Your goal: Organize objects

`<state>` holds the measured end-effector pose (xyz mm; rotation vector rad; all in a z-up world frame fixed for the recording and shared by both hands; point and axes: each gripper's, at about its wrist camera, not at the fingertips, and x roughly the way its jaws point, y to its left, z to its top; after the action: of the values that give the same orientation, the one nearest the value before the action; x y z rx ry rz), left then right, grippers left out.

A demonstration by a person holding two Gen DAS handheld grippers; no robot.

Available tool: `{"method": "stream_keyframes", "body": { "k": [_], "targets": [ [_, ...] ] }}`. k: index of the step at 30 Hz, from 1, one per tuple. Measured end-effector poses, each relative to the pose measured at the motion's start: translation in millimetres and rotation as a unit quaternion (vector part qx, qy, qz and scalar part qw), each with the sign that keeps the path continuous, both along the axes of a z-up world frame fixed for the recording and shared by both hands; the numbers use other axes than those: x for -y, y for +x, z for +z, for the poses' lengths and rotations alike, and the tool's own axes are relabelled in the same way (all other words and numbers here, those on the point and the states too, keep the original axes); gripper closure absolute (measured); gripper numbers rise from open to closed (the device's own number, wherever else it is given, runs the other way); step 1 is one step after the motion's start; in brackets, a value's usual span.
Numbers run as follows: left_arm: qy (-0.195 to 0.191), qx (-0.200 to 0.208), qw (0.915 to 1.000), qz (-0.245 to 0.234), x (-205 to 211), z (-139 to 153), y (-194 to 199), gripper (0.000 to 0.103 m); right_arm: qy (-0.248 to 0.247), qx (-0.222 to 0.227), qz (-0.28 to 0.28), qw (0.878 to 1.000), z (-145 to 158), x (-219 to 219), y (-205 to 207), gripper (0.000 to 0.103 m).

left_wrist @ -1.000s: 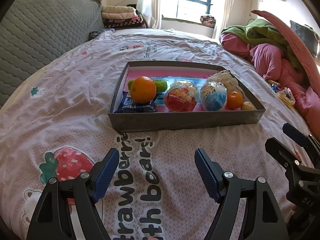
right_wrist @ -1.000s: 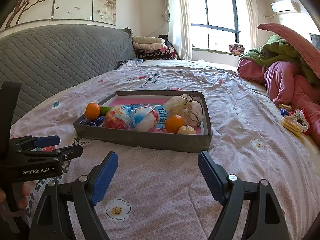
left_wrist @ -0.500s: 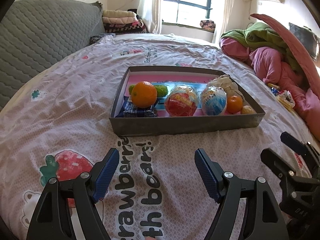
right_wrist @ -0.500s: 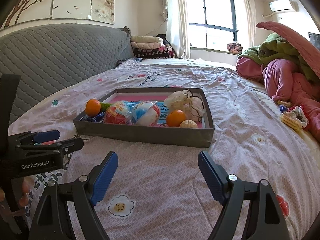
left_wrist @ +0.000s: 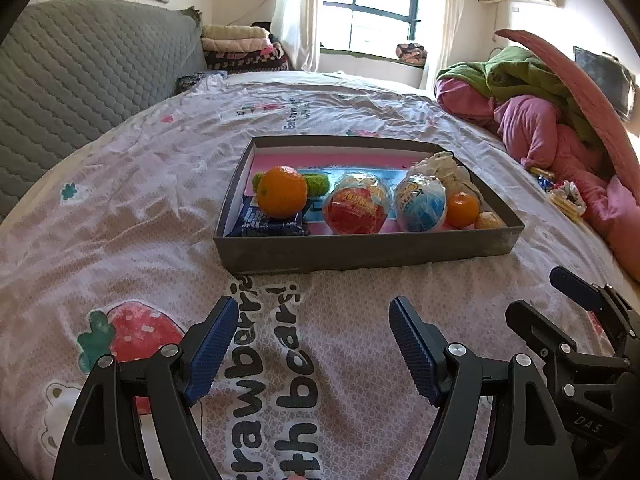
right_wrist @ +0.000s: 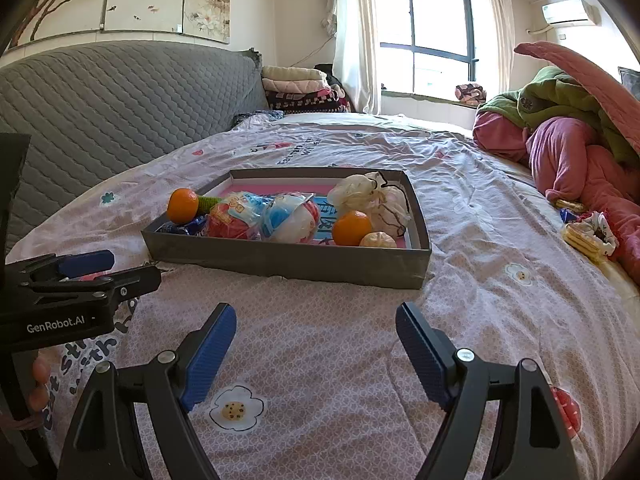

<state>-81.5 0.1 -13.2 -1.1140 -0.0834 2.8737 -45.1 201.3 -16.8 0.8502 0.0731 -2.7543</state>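
A grey shallow box (left_wrist: 360, 250) (right_wrist: 280, 258) lies on the bed ahead of both grippers. It holds a large orange (left_wrist: 282, 191) (right_wrist: 182, 205) on a blue packet (left_wrist: 264, 224), a green item (left_wrist: 318, 184), a red wrapped ball (left_wrist: 356, 208) (right_wrist: 230, 220), a blue-and-white wrapped ball (left_wrist: 421, 202) (right_wrist: 290, 216), a small orange (left_wrist: 462, 209) (right_wrist: 352, 228), a pale round piece (right_wrist: 378, 239) and a white bag (right_wrist: 372, 200). My left gripper (left_wrist: 314, 344) is open over the printed sheet, short of the box, with nothing between its fingers. My right gripper (right_wrist: 316, 352) is open too, empty, beside it.
Pink and green bedding (right_wrist: 568, 136) is piled at the right. Snack packets (right_wrist: 588, 232) lie beside that pile. A grey quilted headboard (right_wrist: 112, 112) runs along the left, with folded blankets (right_wrist: 296, 88) at its far end. A hand (right_wrist: 38, 384) holds the left gripper's body.
Both views have drifted slightly, so the box sits a little further ahead and higher in the picture. Both grippers stay open and empty; nothing in the box has moved.
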Motion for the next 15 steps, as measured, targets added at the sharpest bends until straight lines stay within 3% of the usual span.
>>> {"method": "stream_keyframes", "body": {
  "k": [15],
  "targets": [
    [-0.002, 0.016, 0.9999, 0.000, -0.9, -9.5, -3.3, 0.024, -0.003, 0.008, 0.003, 1.000, -4.3, 0.2, -2.8, 0.021]
  ]
}}
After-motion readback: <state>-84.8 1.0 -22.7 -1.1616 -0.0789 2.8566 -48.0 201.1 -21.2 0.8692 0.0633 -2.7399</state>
